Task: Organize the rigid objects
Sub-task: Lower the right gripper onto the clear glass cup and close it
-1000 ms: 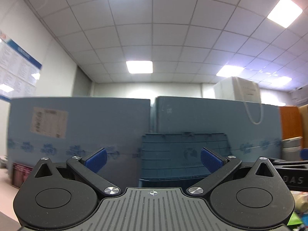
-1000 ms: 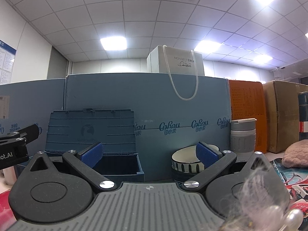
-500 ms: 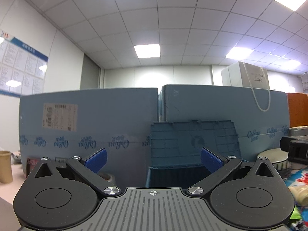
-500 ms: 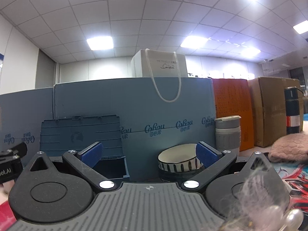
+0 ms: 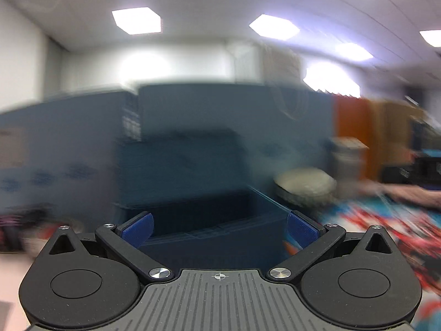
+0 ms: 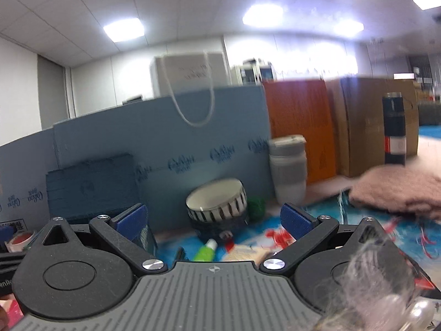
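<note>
Both grippers, left (image 5: 219,227) and right (image 6: 213,220), spread wide, holding nothing. Striped bowl (image 6: 216,202) dead ahead of right; contents not visible. Blue bin (image 5: 204,220) ahead of left, blurred.

Left gripper (image 5: 219,227) held level, jaws spread wide, nothing gripped between blue pads (image 5: 137,228). Right gripper (image 6: 212,220) likewise held level, jaws parted wide, nothing clamped.

both cameras tip down and swing right: the left gripper (image 5: 219,227) now hangs over the open blue bin (image 5: 209,220), while the right gripper (image 6: 212,219) brings the striped bowl (image 6: 217,202) and green tube (image 6: 206,248) between its fingers.
</note>
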The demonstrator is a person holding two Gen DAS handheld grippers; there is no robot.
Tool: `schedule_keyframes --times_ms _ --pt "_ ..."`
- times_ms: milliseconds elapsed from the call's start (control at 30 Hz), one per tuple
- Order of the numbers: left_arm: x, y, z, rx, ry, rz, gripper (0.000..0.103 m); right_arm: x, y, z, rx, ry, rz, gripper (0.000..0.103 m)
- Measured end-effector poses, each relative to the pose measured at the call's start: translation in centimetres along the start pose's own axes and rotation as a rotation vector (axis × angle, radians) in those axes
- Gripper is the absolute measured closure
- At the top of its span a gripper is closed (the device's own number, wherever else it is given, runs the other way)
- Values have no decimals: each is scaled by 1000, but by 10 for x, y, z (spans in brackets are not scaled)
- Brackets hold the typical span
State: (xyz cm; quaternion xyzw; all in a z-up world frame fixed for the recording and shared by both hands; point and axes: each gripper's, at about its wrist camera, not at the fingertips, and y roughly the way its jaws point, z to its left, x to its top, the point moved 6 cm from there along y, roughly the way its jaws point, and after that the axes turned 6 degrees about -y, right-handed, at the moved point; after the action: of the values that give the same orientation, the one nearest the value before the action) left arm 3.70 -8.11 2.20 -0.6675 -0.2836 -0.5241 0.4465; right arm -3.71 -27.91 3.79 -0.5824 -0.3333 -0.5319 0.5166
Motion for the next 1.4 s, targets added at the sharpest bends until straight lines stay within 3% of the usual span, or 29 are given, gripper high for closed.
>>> schedule_keyframes --times_ms 100,167,300,367,533,667,800,867,1133,1400 --pt "-3 19 -20 -157 5 157 0 -6 6 -24 26 87 128 0" --pt "-1 25 -26 -221 -41 160 0 -14 13 -38 46 162 215 0" --pt "3 42 -38 -255 -66 209 0 -32 30 -55 62 299 375 3" --pt "2 46 -40 -291 -71 228 0 -40 38 -57 47 322 431 9" --pt "0 51 -24 -311 -124 256 0 -51 56 -47 13 295 497 25" --pt "7 48 -7 -315 -183 227 0 -59 74 -31 -37 243 562 35" --pt "14 46 4 -319 -215 218 0 -65 84 -23 -109 195 584 40" --pt "18 45 8 -326 -225 209 0 -68 86 -25 -136 191 596 50" --pt "29 46 29 -302 -276 185 0 -64 74 -42 -165 250 585 67" --pt "44 43 72 -241 -357 135 0 -51 45 -53 -114 343 514 68"
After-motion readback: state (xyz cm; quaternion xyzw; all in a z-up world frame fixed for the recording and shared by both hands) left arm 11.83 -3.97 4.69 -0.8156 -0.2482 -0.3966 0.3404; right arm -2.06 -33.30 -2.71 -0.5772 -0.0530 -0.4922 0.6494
